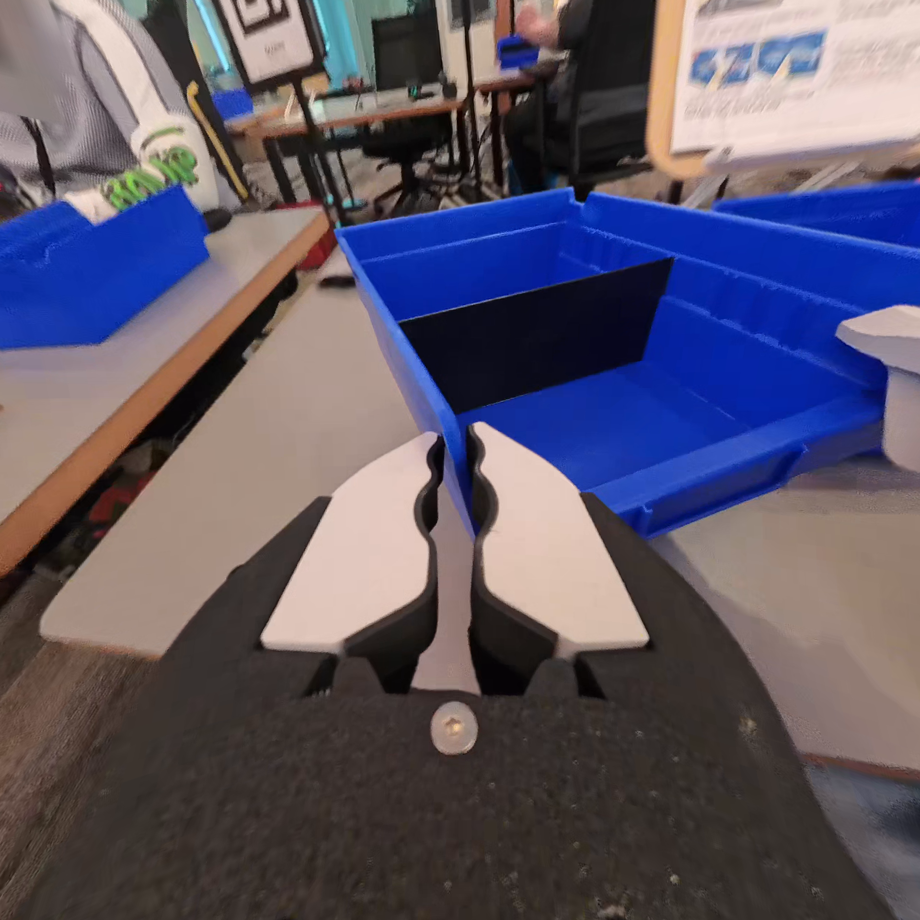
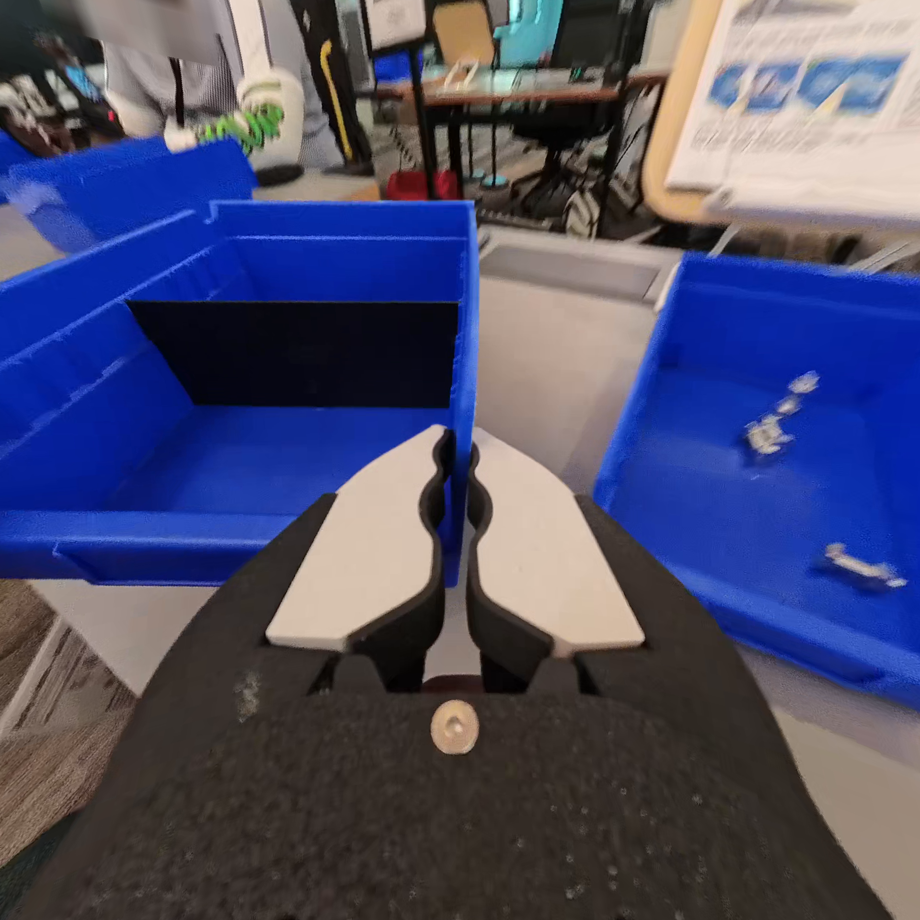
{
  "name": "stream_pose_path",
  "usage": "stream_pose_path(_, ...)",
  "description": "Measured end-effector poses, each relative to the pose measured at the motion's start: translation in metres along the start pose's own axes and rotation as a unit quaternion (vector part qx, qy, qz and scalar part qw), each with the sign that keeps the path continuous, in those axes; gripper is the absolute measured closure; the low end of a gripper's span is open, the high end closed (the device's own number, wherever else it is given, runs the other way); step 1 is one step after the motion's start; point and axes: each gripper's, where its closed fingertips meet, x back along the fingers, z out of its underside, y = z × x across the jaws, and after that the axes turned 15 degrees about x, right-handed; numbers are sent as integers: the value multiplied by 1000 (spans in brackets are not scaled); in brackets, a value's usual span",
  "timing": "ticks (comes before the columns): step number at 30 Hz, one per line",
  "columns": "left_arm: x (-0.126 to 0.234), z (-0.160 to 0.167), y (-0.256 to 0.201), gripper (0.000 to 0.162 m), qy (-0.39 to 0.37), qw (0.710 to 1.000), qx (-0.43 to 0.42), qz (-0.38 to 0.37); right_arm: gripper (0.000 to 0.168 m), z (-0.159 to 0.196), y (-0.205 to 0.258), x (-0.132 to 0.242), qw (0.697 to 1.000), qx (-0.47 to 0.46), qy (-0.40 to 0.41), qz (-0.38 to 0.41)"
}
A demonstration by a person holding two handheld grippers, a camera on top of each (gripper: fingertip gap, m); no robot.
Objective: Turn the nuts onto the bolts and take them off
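Note:
An empty blue bin (image 1: 747,348) with a black divider (image 1: 532,333) stands on the grey table. My left gripper (image 1: 457,440) is shut on the bin's left side wall near its front corner. My right gripper (image 2: 462,438) is shut on the right side wall of the same bin (image 2: 149,448), and one of its fingers (image 1: 891,343) shows at the right edge of the left wrist view. A second blue bin (image 2: 747,522) to the right holds blurred metal bolts and nuts (image 2: 776,423) and another bolt (image 2: 861,567).
A third blue bin (image 1: 99,269) sits on the neighbouring table to the left, with a gap between the tables. The table's front edge (image 1: 99,642) is close below my left gripper. A poster board (image 2: 796,99), desks and seated people are behind. My right fingertips sit around 20 cm from my left ones.

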Motion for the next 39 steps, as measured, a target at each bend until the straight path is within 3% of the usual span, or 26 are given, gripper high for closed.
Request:
stream_pose_path(6,-11,-73,-101,156,-64,994,-29,86,165,-60,-105,62,990,14,-76,114)
stream_pose_path(10,-23,-94,-213,156,-76,982,-52,162,165,-59,-205,119,976,8,-79,201)
stream_pose_path(14,-37,-74,-330,156,-53,971,-64,223,165,-22,-301,171,967,7,-58,249)
stream_pose_path(18,-45,-26,-437,156,-13,961,-58,268,164,52,-385,210,958,-12,8,285)
stream_pose_path(22,-53,26,-509,155,30,956,-70,283,165,125,-443,225,959,-62,63,270)
stream_pose_path(27,-67,83,-543,154,67,952,-91,284,165,186,-472,224,955,-95,99,265)
stream_pose_path(33,-80,121,-543,151,98,948,-86,290,166,204,-483,211,955,-86,77,274)
stream_pose_path(37,-85,151,-541,152,157,937,-70,303,164,238,-480,202,947,-128,144,257)
stream_pose_path(39,-88,153,-543,150,169,932,-61,315,164,241,-482,201,947,-122,140,263)
